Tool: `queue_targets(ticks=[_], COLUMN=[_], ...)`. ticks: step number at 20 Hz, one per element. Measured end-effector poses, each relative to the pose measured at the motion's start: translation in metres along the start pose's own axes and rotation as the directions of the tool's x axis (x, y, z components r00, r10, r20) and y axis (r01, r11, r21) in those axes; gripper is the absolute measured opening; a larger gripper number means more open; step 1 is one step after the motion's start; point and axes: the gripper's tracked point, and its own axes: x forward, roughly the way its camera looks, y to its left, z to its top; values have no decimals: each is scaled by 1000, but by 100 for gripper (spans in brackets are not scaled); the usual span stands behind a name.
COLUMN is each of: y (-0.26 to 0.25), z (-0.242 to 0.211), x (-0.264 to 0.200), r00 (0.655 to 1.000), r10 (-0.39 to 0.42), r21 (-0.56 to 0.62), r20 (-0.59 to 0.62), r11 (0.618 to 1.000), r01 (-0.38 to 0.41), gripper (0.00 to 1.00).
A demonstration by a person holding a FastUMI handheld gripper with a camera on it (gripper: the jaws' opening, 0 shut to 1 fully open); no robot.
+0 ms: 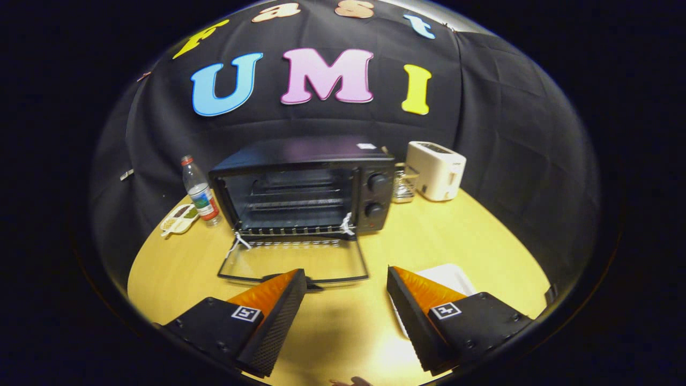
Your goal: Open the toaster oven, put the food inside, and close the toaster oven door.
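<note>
Nearest me, the gripper (347, 279) hangs with its fingers spread apart and nothing between them, over the near edge of the round yellow wooden table (471, 236). Just under the right finger lies a white flat tray (453, 276) (I cannot tell whether food sits on it). Just ahead, the black toaster oven (305, 185) stands toward the table's far edge, its glass door (292, 260) already dropped flat, wire rack bare. I judge the door light but fragile; I'd take it by the front handle bar. Left stands a clear plastic bottle (200, 192) beside a small snack plate (178, 219); right, a white toaster (437, 170). Black cloth walls the booth.
</note>
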Motion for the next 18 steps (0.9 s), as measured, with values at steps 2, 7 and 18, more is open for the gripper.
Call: queue_targets(ticks=[2,7,18], y=[-49,-147,-187], z=[2,-6,-120], x=[-8,11,91], r00=[999,998,880], r10=[-31,-18,126], r21=[-38,-157,-94], r20=[-15,-58,-457], r11=[999,988,978], r01=[30,9,-188], gripper=[99,98,61])
